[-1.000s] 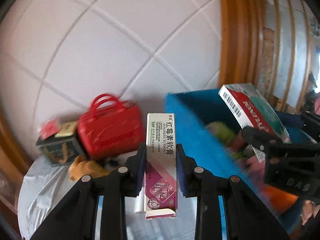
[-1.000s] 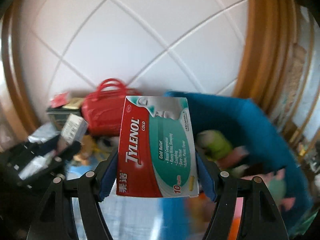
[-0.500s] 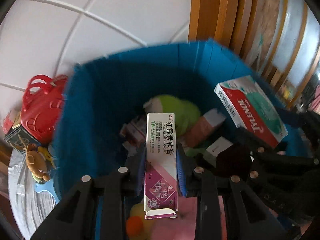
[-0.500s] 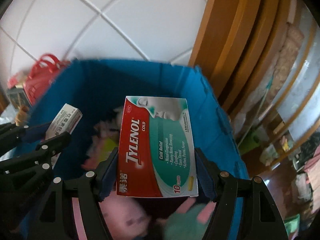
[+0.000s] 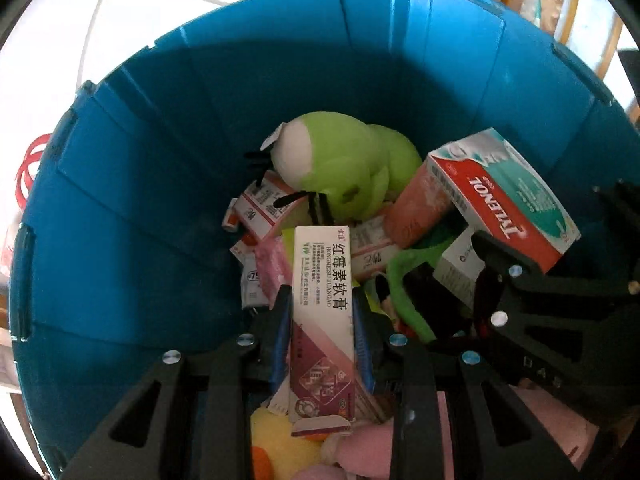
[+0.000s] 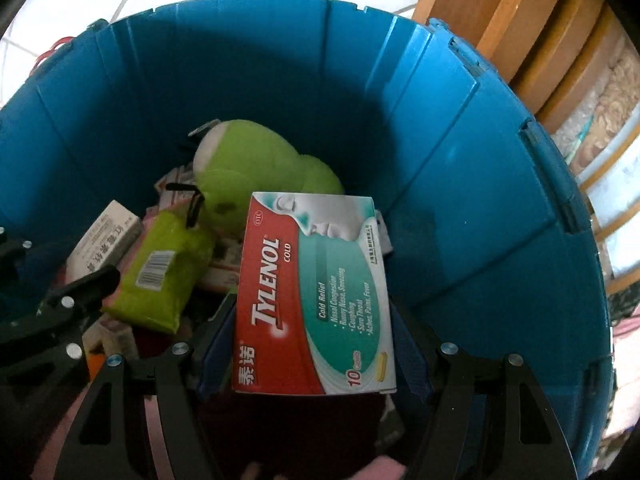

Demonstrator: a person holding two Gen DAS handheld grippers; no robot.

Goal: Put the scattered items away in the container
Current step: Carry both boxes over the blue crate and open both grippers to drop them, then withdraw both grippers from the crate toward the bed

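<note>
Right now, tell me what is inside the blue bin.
The blue bin holds a green plush toy, several small medicine boxes, a green wipes pack and pink soft items at the near edge. The two held boxes and both claws cover whatever lies beneath them.

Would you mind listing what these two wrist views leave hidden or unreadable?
- Blue bin floor: both views, covered by the pile.
- Red bag: left wrist view, mostly behind the bin's rim.
- Small print on the ointment box: too small.
- Green plush: lower body behind the Tylenol box.

Blue container (image 5: 132, 184) holds a green plush toy (image 5: 340, 168); small medicine boxes (image 5: 262, 210) lie beside it.
</note>
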